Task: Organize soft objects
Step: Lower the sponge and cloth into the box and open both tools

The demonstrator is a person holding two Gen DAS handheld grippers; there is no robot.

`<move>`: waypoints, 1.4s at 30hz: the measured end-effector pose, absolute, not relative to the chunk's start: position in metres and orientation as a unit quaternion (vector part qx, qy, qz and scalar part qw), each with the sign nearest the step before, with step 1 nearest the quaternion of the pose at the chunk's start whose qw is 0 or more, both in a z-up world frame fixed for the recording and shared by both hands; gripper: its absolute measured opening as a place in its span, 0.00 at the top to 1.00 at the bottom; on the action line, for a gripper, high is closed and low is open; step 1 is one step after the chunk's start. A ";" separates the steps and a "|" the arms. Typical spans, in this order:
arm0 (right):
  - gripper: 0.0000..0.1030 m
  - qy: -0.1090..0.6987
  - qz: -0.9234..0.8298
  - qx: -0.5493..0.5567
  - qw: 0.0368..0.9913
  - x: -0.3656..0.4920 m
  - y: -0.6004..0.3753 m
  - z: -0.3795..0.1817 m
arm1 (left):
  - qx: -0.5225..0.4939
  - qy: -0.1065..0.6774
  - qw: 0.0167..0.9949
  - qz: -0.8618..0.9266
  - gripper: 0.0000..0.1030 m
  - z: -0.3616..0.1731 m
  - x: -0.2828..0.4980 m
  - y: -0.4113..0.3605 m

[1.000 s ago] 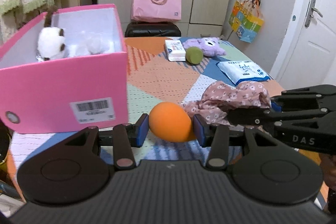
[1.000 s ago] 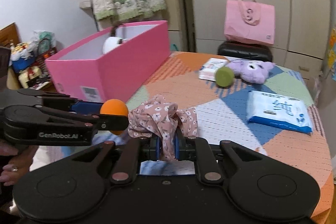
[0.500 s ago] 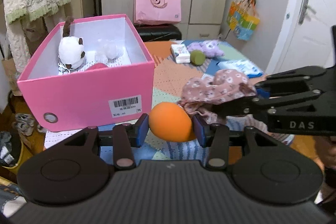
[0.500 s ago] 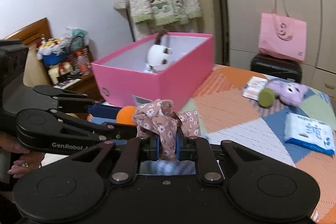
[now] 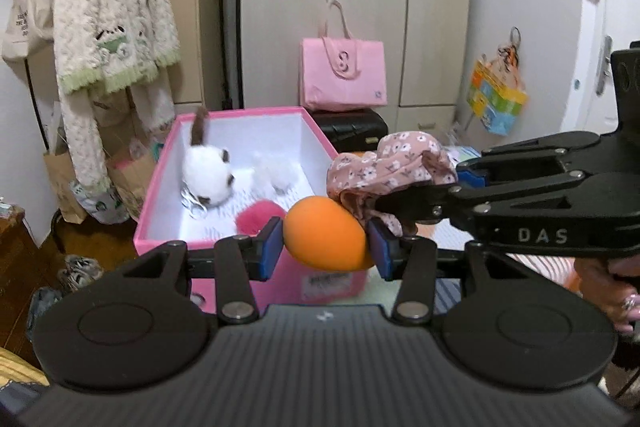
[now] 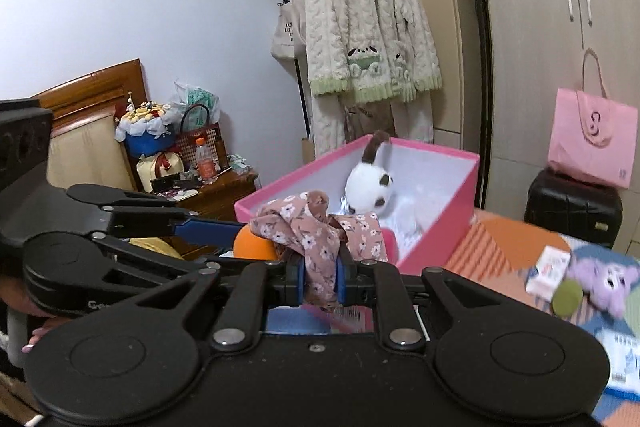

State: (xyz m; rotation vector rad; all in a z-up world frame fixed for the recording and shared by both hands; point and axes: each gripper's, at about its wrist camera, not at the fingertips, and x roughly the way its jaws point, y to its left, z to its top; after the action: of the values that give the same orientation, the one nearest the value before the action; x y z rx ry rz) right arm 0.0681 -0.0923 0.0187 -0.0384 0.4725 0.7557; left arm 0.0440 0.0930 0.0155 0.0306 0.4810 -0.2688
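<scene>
**Both hand-held grippers loaded, raised near the pink box**

Left hand-held gripper (image 5: pixel 326 242): blue pads clamped on either side of an orange ball (image 5: pixel 325 234), which is held up in front of the near wall of the pink box (image 5: pixel 240 255). From the right wrist view the ball (image 6: pixel 253 247) shows just left of the cloth.

Right hand-held gripper (image 6: pixel 319 278): pads pinched narrow on a bunched pink floral cloth (image 6: pixel 320 231). In the left wrist view the cloth (image 5: pixel 386 171) hangs from its tips, touching the ball's upper right side.

Box interior, white lining: white plush toy with brown ears (image 5: pixel 208 179), a fluffy pink item (image 5: pixel 258 219) near the front wall.

On the patchwork counter (image 6: pixel 500 243), well apart from the box: purple plush (image 6: pixel 600 279), green ball (image 6: pixel 567 298), small white packet (image 6: pixel 548 269).
</scene>
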 end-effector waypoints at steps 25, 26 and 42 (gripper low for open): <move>0.81 0.286 0.304 -0.038 0.908 0.186 -0.030 0.000 | 0.046 0.292 0.949 -0.106 0.56 -0.005 0.174 0.133; 0.81 0.290 0.302 -0.040 0.907 0.193 -0.028 -0.001 | 0.044 0.298 0.948 -0.103 0.56 -0.007 0.179 0.136; 0.63 0.346 0.273 -0.083 0.894 0.252 -0.004 -0.018 | 0.031 0.341 0.936 -0.083 0.43 -0.018 0.224 0.156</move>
State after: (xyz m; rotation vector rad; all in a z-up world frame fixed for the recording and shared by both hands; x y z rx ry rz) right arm 0.2520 -0.0041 -0.0178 -0.1712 0.7181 0.5661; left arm 0.2241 0.1561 -0.0179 0.0625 0.6960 -0.1705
